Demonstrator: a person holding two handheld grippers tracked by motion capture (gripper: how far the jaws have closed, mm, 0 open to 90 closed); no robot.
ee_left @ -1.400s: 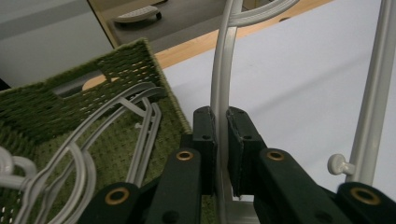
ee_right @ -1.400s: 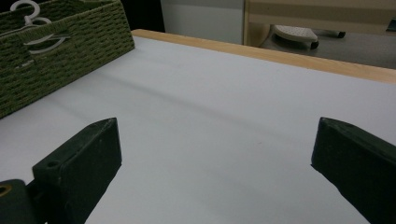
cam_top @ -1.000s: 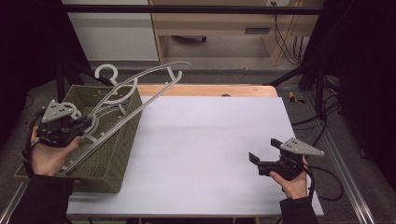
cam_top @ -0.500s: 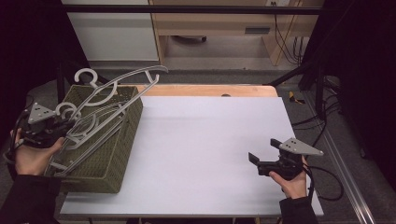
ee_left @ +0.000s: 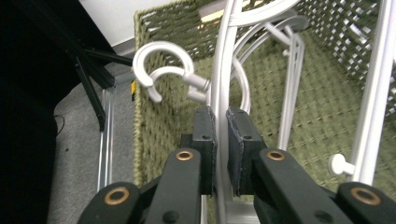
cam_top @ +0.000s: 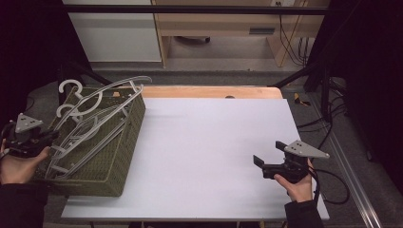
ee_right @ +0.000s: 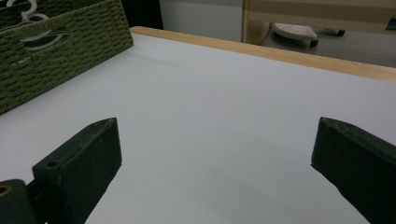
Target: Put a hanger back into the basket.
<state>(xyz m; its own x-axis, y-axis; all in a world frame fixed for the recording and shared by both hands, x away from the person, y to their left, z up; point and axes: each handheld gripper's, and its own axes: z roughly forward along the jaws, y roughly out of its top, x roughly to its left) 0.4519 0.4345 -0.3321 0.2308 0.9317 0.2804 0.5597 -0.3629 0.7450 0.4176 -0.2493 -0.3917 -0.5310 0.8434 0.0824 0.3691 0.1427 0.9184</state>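
Table (cam_top: 209,156): one white work surface is shown, edged with a wooden strip at 12 o'clock.
Basket (cam_top: 121,142): one woven green basket is seen at 9 o'clock on the table, overhanging its left edge.
Hangers (cam_top: 97,118): at least two pale plastic hangers are counted by their two hooks (ee_left: 161,70); whether there is a third cannot be told. They are stacked slantwise in the basket.
Long axis: the stack is laid from 7 o'clock up to 1 o'clock, hooks at 11 o'clock above the basket rim.
Left gripper (cam_top: 45,137): it is held at the basket's 9 o'clock side; its jaws are clamped narrowly on one hanger bar (ee_left: 220,116), which runs straight ahead between the pads.
Right gripper (cam_top: 259,164): it is held at 4 o'clock over bare table, jaws spread wide, nothing between them.
Deciding relation: the hangers lie well apart from the right gripper, toward 9 o'clock; the left hand is judged the nearer.
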